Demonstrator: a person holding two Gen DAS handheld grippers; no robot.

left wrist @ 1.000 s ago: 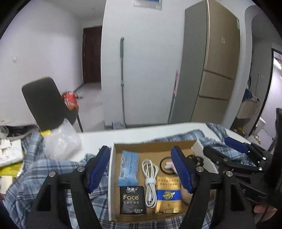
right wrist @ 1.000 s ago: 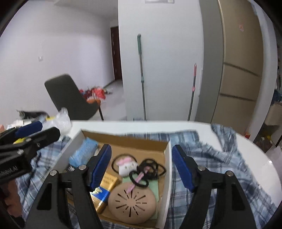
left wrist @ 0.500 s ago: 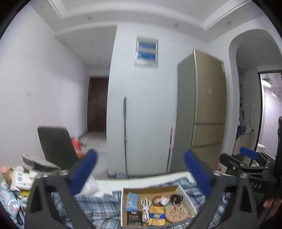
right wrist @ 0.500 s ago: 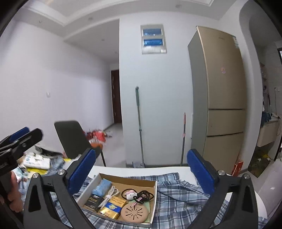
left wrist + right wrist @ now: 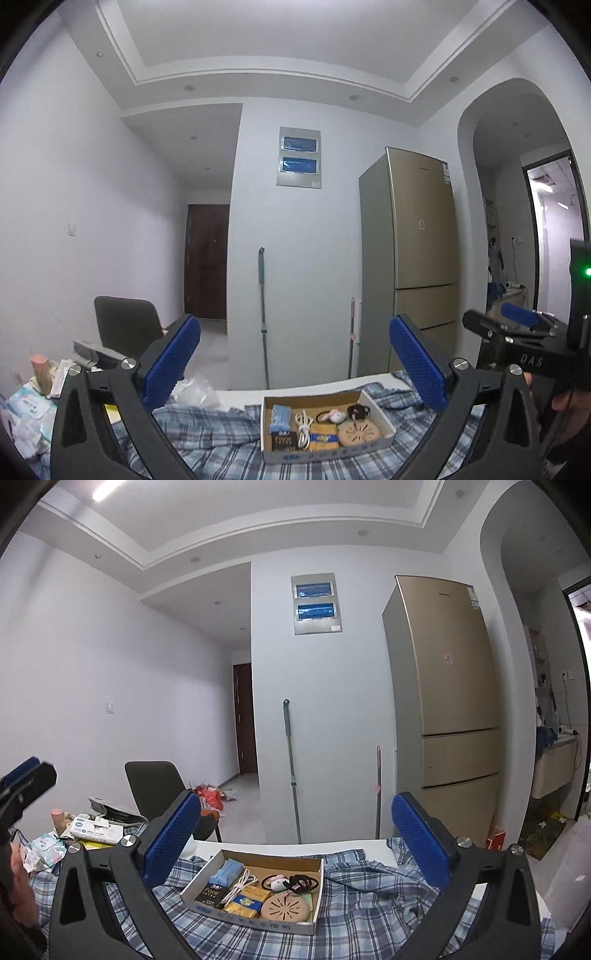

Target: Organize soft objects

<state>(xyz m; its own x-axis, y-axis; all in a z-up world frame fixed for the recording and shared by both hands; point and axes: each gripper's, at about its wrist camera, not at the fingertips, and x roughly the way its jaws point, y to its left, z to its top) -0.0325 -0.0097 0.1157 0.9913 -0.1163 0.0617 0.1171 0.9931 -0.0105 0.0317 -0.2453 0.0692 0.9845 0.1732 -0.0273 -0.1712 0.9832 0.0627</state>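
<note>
A shallow cardboard box rests on a blue plaid cloth on a white table. In it lie a blue packet, a white cable, a black pack, a yellow pack, hair ties with a pink plush and a round tan disc. My left gripper is open and empty, raised high and back from the box. My right gripper is open and empty, equally raised. Each shows at the other view's edge.
A black chair stands behind the table. Packets and papers clutter the left end, with a clear plastic bag near them. A fridge and two mops stand against the back wall.
Both grippers have risen and pulled back from just above the box, and their jaws have opened wider. The box now looks small and far below.
</note>
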